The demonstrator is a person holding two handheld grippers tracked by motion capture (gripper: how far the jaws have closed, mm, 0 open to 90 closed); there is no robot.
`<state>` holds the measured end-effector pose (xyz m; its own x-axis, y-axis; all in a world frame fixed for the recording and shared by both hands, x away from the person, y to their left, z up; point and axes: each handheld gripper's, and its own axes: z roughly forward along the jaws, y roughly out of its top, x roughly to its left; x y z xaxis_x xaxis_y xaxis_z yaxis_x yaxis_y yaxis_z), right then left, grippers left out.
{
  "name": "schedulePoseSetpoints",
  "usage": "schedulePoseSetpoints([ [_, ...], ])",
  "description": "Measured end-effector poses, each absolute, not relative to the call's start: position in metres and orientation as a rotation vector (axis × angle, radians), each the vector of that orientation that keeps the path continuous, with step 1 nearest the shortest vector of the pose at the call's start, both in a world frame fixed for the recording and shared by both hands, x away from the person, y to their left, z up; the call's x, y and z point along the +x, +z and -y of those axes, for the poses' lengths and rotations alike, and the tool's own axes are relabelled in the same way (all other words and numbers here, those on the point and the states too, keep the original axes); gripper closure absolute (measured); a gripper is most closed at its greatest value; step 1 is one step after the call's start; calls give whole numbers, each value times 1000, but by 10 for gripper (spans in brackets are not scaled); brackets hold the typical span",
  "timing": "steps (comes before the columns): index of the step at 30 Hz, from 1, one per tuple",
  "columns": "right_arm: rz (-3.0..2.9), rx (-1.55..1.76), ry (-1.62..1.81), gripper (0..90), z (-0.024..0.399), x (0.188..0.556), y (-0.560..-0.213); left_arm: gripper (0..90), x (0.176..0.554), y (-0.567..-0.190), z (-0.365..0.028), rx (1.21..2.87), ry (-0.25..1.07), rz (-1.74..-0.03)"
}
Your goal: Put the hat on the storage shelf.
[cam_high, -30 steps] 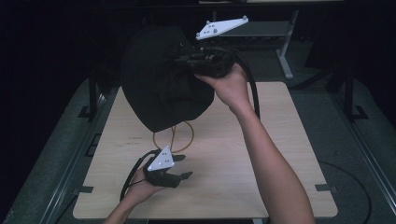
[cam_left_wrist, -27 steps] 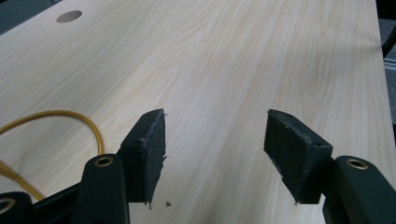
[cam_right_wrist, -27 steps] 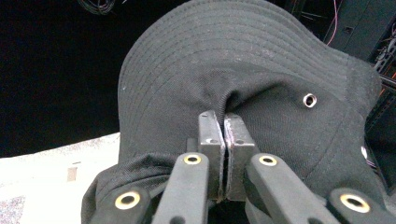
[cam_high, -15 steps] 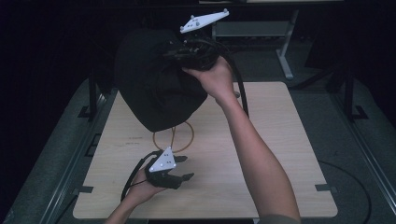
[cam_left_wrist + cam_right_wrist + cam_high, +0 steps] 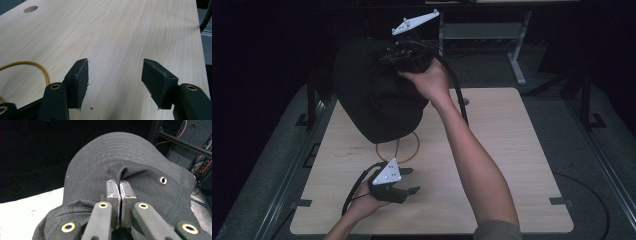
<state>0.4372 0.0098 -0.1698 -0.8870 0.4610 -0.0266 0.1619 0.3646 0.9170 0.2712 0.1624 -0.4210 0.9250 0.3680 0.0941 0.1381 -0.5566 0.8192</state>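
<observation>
Jaws of the right gripper (image 5: 119, 202) stayed pinched on the black hat (image 5: 377, 95), now carried further left above the bench (image 5: 512, 150), while the left gripper (image 5: 404, 181) rested open, likely repositioning.

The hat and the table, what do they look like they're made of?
Hat: black woven cloth, likely cotton, matte; stitched rows on the brim, a metal eyelet, and it folds between the right gripper's jaws. Table: pale wood-grain top, smooth, possibly laminate.
</observation>
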Motion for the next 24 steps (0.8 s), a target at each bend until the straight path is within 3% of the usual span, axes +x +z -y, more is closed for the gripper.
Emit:
schedulePoseSetpoints([
  [14, -2414, 594, 1442, 854, -46, 461, -186, 377, 267, -422, -156, 2169, 310, -307],
  [15, -2420, 600, 1430, 838, -49, 463, -187, 377, 266, -422, -154, 2172, 301, -307],
  [16, -2399, 612, 1454, 726, -54, 467, -190, 377, 266, -423, -154, 2174, 300, -299],
  [17, -2398, 634, 1442, 675, -56, 470, -191, 377, 265, -424, -153, 2179, 296, -299],
  [24, -2438, 640, 1417, 599, -46, 471, -201, 375, 264, -425, -153, 2181, 280, -299],
])
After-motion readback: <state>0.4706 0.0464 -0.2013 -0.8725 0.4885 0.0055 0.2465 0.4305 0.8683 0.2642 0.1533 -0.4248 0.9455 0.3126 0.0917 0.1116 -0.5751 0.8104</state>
